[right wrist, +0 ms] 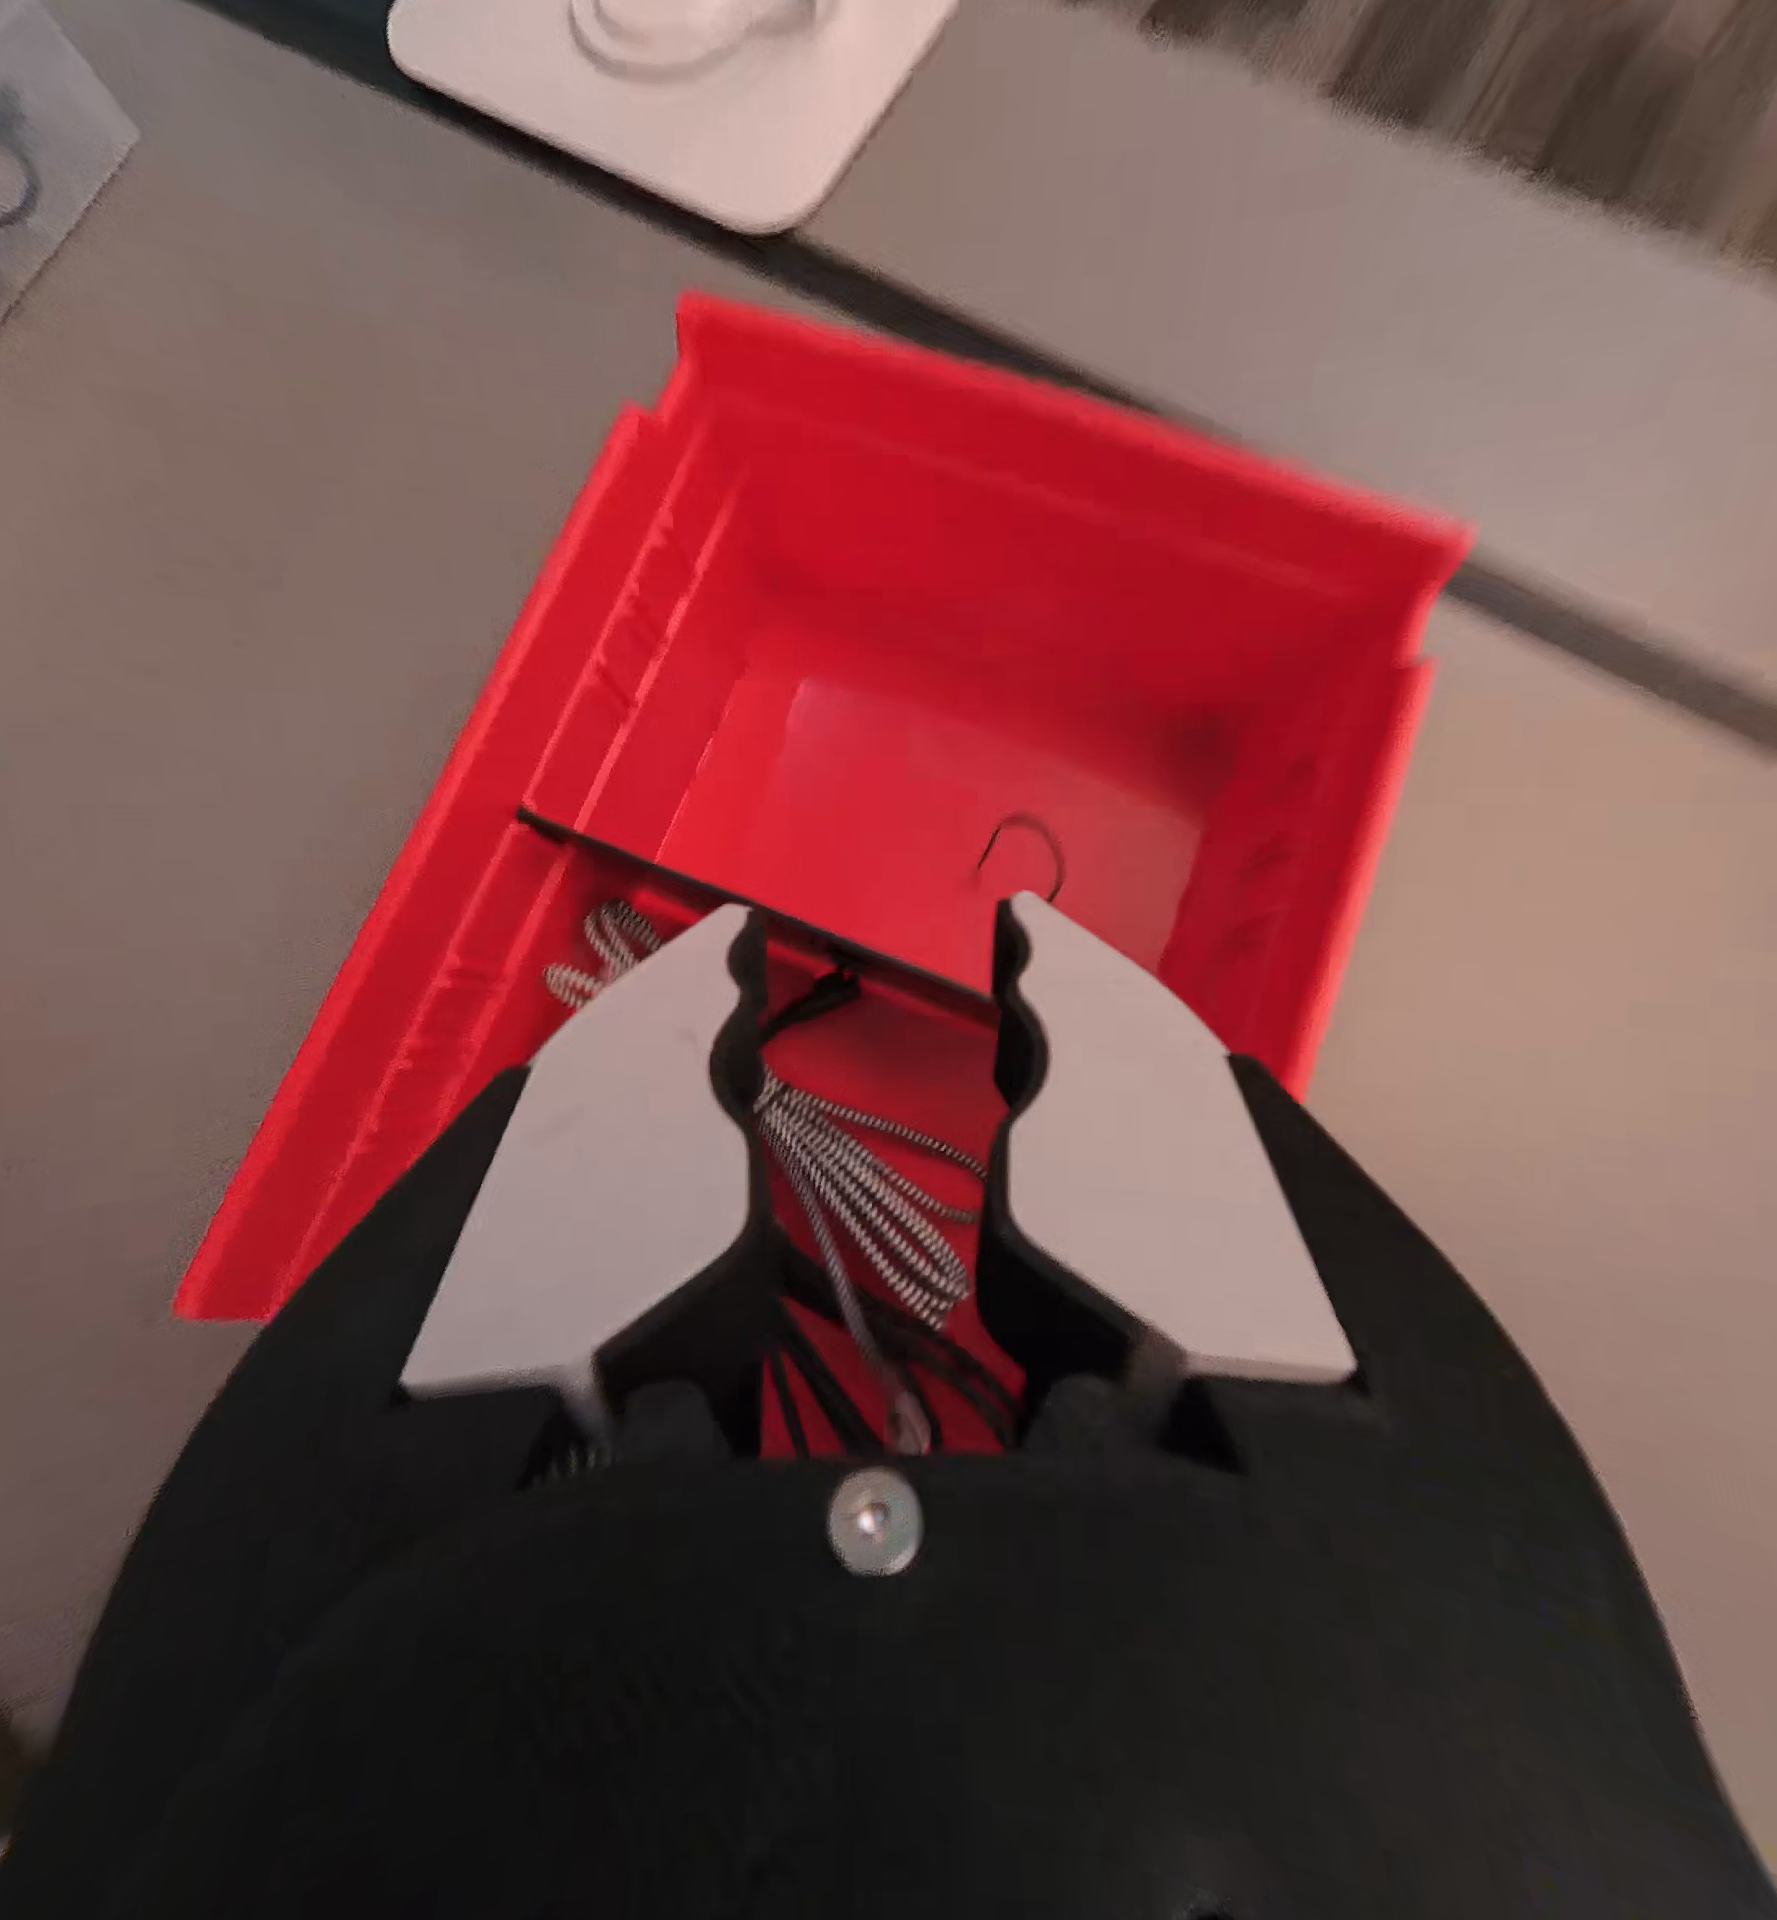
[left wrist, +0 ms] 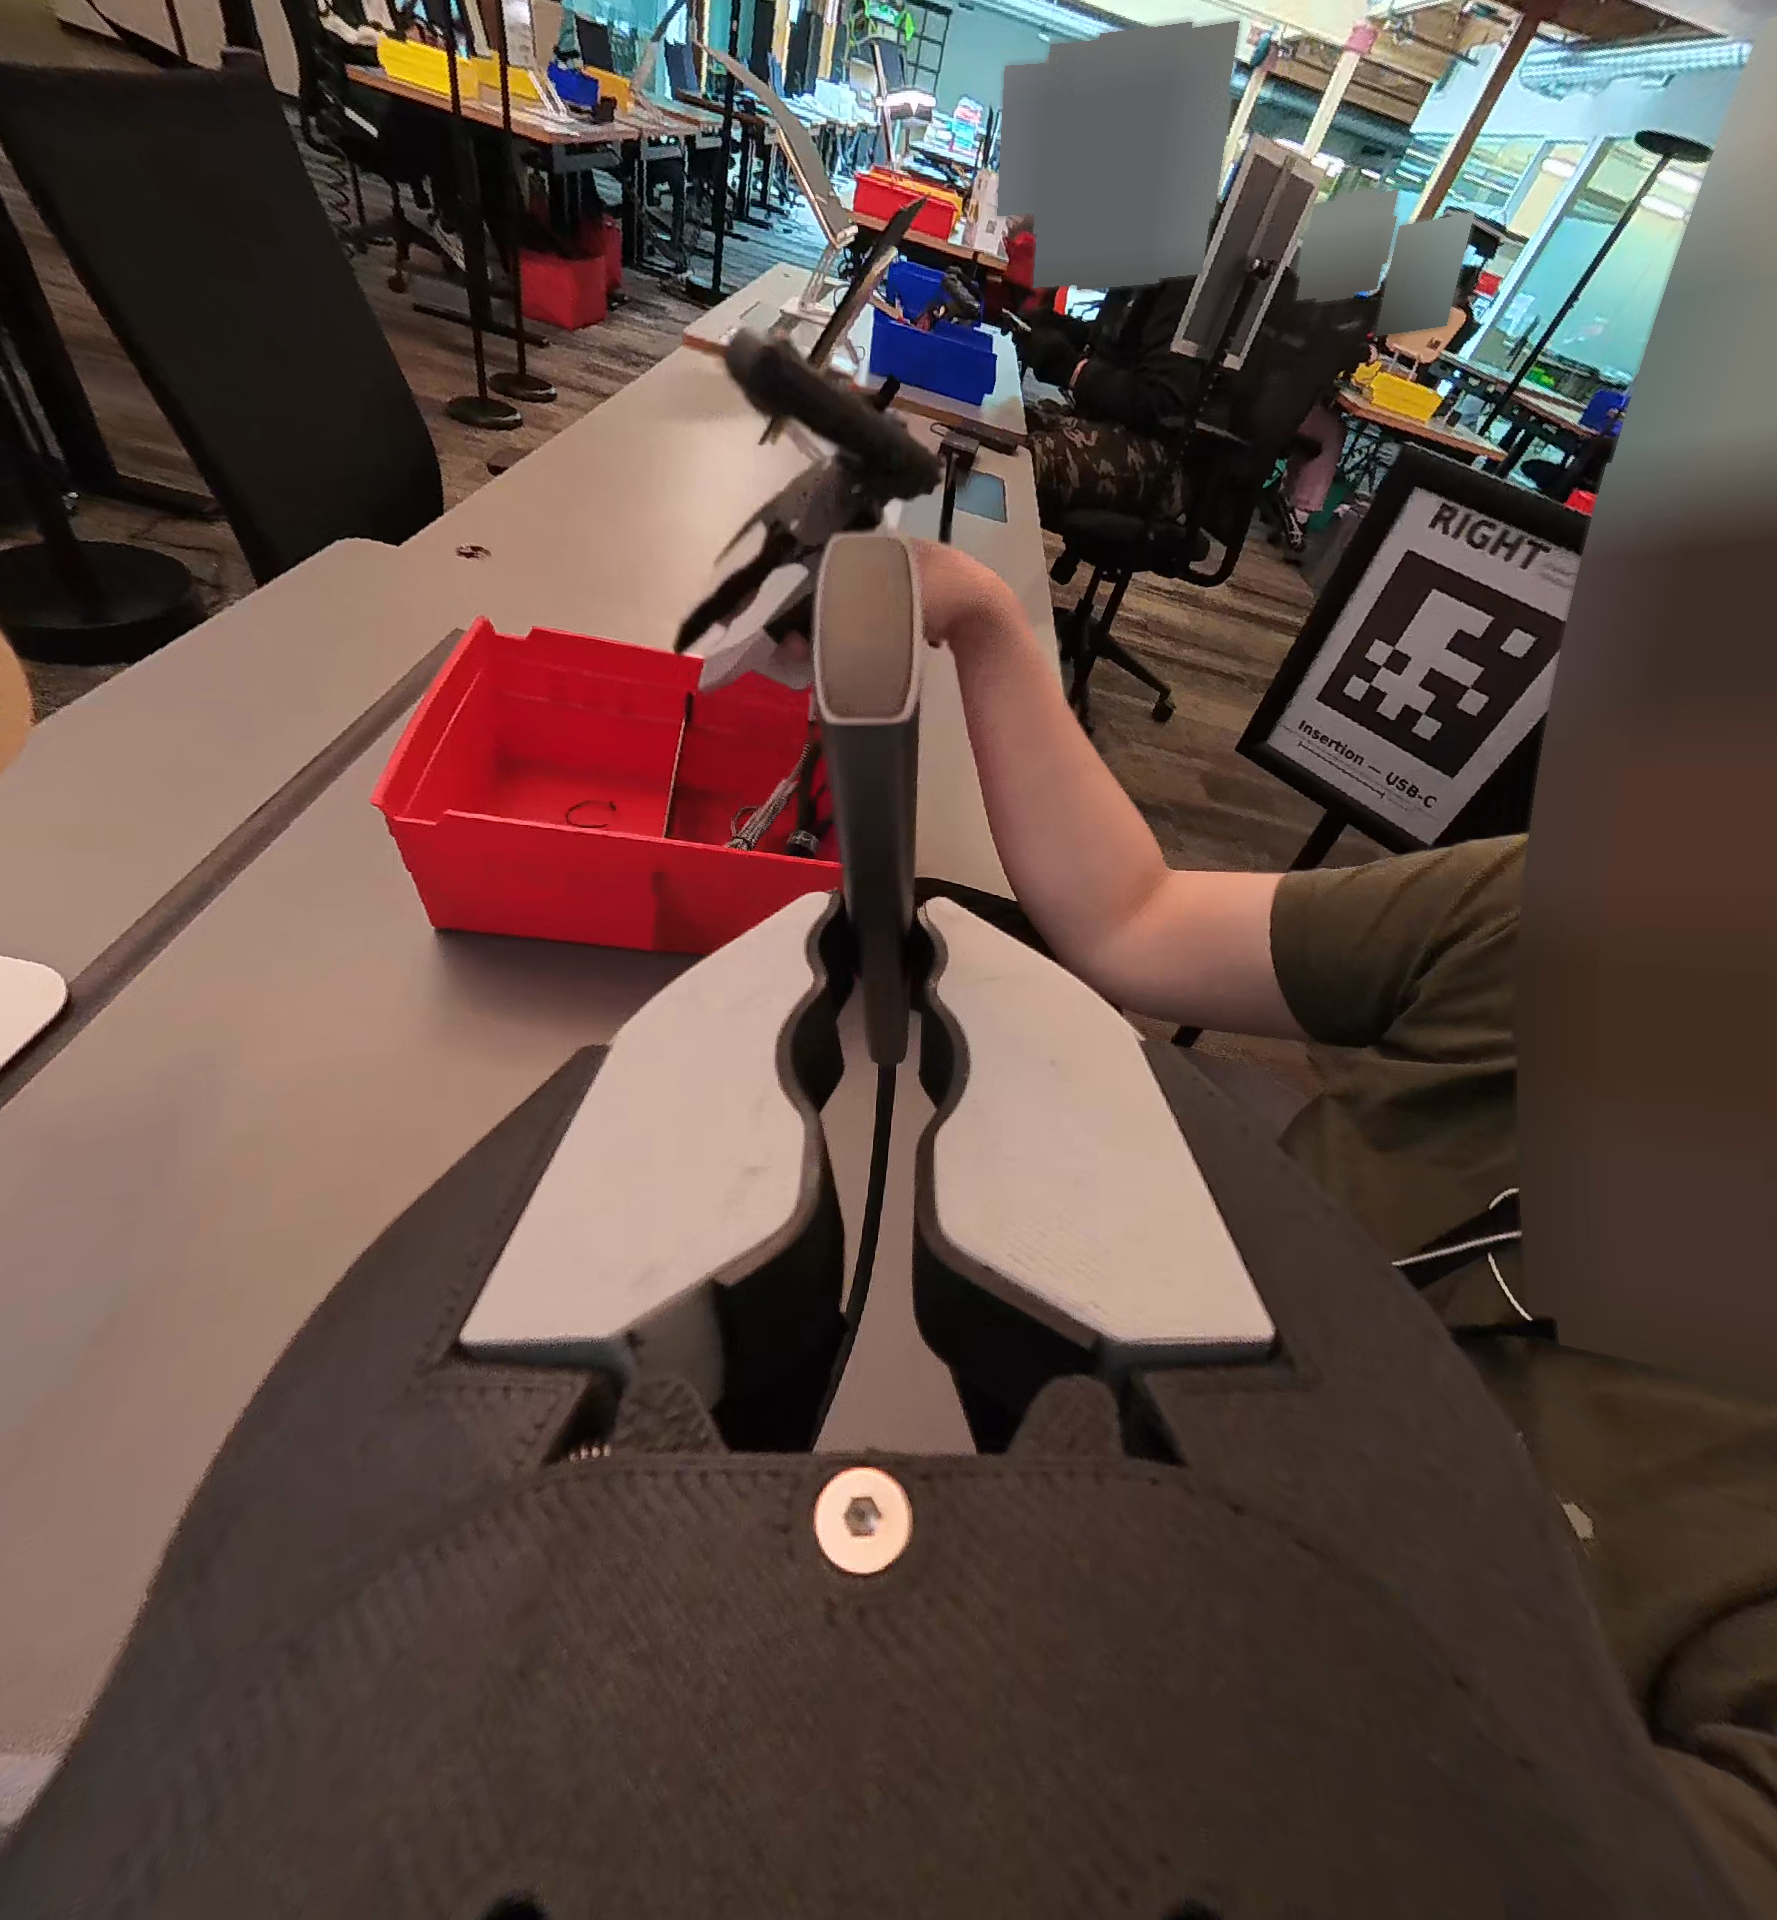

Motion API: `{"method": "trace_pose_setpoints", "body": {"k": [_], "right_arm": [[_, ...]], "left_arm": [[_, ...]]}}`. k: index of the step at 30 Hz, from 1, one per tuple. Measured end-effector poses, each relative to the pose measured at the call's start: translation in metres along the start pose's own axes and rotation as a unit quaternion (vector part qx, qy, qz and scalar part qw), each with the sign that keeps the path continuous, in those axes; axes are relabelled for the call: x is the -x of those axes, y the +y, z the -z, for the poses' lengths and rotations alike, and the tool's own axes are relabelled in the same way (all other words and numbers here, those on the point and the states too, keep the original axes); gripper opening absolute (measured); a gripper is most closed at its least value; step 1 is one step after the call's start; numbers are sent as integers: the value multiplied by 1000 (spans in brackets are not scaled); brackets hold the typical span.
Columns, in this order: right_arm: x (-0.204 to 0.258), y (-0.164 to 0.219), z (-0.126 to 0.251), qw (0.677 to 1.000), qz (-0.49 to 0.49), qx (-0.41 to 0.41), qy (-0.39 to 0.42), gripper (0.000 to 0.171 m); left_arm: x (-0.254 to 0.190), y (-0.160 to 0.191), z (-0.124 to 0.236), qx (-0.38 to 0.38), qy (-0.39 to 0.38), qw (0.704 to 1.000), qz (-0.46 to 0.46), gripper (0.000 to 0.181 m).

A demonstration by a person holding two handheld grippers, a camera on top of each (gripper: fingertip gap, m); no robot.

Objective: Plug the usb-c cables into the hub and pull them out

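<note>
My left gripper point(left wrist: 876, 925) is shut on a grey slab-shaped hub point(left wrist: 863, 675) and holds it upright above the table; the hub's black cord point(left wrist: 868, 1226) hangs back between the fingers. My right gripper point(right wrist: 873, 920) is open and empty, hovering over a red bin point(right wrist: 1019, 540). It also shows blurred in the left wrist view point(left wrist: 749, 623), above the same bin point(left wrist: 551, 862). Braided black-and-white cables point(right wrist: 863, 1174) lie coiled in the bin's near compartment, behind a black divider point(right wrist: 655, 868). The far compartment holds only a small black ring point(right wrist: 1019, 847).
The grey table point(left wrist: 188, 1091) has a dark groove point(right wrist: 1590, 644) running across it. A white pad point(right wrist: 676, 114) lies beyond the bin. A person's bare arm point(left wrist: 1050, 831) reaches in from the right. A sign on a stand point(left wrist: 1424, 644) is at the right, with chairs and desks behind. My right fingertips sit around 40 cm from my left ones.
</note>
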State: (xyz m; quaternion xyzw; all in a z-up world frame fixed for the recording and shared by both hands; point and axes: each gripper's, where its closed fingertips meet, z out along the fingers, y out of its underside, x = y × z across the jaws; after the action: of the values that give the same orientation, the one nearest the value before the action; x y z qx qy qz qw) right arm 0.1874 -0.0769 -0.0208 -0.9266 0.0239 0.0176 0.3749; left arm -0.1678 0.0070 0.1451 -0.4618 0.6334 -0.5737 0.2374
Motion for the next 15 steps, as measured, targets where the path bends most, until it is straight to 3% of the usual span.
{"method": "trace_pose_setpoints", "body": {"k": [4, 7, 9, 12, 14, 15], "right_arm": [[44, -70, 34, 979, 137, -139, 60, 54], [151, -111, 55, 936, 233, -253, -75, 64], [226, -119, 66, 896, 263, -295, -203, 56], [296, -116, 55, 867, 267, -282, -310, 54], [320, -109, 36, 866, 272, -249, -337, 53], [324, -108, 27, 870, 273, -238, -335, 44]], "left_arm": [[2, 1, -25, 7, 11, 1000, 2, 9], [6, 4, -40, 13, 10, 1000, 4, 9], [10, 4, -46, 13, 7, 1000, 8, 9], [11, 7, -55, 15, 15, 1000, 17, 9], [12, 10, -59, 24, 16, 999, 18, 9], [12, 12, -61, 30, 16, 999, 16, 9]]}}
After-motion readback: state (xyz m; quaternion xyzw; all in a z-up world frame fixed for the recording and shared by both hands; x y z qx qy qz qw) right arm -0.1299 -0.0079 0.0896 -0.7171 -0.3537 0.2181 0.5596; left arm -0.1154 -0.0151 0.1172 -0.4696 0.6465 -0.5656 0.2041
